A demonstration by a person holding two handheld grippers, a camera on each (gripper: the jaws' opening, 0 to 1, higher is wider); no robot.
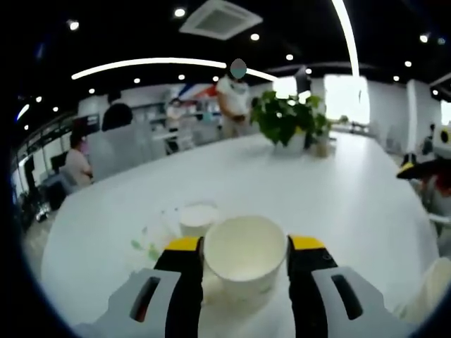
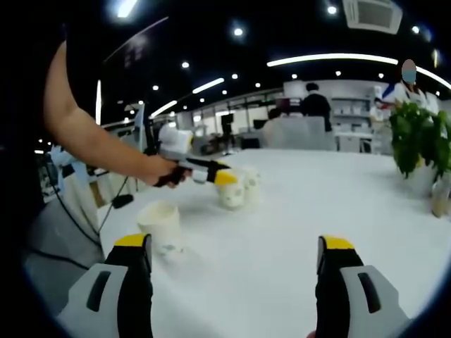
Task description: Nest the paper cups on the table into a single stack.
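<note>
A white paper cup (image 1: 245,257) stands between my left gripper's (image 1: 245,244) yellow-tipped jaws, which press on both its sides. A second white cup (image 1: 199,218) sits just behind it to the left. In the right gripper view, a person's hand holds the left gripper (image 2: 227,182) on that cup (image 2: 231,193), with the second cup (image 2: 249,176) right behind. A third cup (image 2: 161,224) stands alone on the white table (image 2: 296,211), near my right gripper's left jaw. The right gripper (image 2: 235,246) is open, jaws wide apart with nothing between them.
A potted plant (image 1: 289,120) stands at the table's far side, seen also as the plant (image 2: 416,148) at the right. Several people stand or sit beyond the table. Green smudges (image 1: 144,246) mark the tabletop near the cups. A black-and-white toy figure (image 1: 437,169) is at the right edge.
</note>
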